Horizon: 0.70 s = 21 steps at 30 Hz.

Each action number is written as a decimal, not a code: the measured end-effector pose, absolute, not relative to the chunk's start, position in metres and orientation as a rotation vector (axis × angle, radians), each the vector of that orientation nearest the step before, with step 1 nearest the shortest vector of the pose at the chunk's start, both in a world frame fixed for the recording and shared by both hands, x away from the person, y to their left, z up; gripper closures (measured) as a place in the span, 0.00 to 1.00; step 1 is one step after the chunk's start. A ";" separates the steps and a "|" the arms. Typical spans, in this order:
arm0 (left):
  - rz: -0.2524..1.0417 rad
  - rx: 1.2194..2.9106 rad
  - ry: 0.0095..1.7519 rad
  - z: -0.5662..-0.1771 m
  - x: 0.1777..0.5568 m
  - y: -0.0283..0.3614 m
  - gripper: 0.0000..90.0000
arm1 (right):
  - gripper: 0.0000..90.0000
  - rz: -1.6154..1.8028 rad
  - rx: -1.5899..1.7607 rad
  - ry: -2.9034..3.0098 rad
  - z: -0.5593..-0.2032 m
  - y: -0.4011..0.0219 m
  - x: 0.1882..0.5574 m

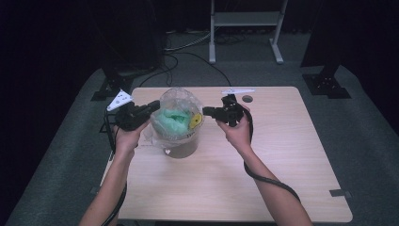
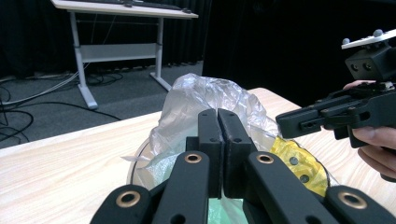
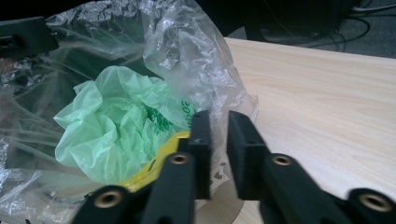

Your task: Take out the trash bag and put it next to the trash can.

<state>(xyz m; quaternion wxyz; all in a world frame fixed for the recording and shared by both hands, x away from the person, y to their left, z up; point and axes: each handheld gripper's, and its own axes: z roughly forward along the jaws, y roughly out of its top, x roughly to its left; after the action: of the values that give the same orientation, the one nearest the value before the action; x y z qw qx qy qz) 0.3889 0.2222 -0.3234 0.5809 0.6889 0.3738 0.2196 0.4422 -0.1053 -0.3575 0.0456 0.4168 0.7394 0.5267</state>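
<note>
A person holds a black two-jaw gripper in each hand on either side of a small bin on a wooden table (image 1: 282, 155). The left gripper (image 2: 218, 122) has its jaws pressed flat together on the near edge of the clear plastic bag (image 2: 205, 100) that lines the bin, with film bunched just beyond its tips. The right gripper (image 3: 219, 122) has its jaws drawn narrow around the bag's opposite edge; a thin gap shows between them with film in it, so a firm pinch cannot be confirmed. The work appears to be spreading or lifting the liner; doing it well likely means pinching film only and pulling both sides evenly so it does not tear. Just past the right jaws lie a yellow piece (image 3: 154, 168) and a crumpled green bag (image 3: 116, 130), which could get caught. Farther off stands a white table frame (image 1: 244, 28), with cables (image 1: 188, 56) on the grey floor.
</note>
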 end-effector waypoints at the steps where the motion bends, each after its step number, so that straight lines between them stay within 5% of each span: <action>1: 0.513 1.609 0.872 -0.323 0.389 0.222 0.99 | 0.99 1.605 1.275 2.261 -0.357 -0.105 0.442; 7: 0.514 1.607 0.874 -0.322 0.389 0.223 0.99 | 1.00 1.616 1.299 2.253 -0.356 -0.106 0.442; 15: 0.512 1.606 0.877 -0.322 0.389 0.224 0.99 | 0.67 1.731 1.350 2.215 -0.363 -0.111 0.448; 21: 0.513 1.607 0.874 -0.322 0.389 0.224 0.99 | 0.67 1.762 1.370 2.231 -0.369 -0.107 0.451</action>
<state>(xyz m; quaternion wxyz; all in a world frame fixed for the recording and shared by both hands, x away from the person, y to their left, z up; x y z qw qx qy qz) 0.3888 0.2239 -0.3219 0.5817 0.6882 0.3740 0.2195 0.4510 -0.1067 -0.3689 -0.0071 0.4342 0.7069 0.5583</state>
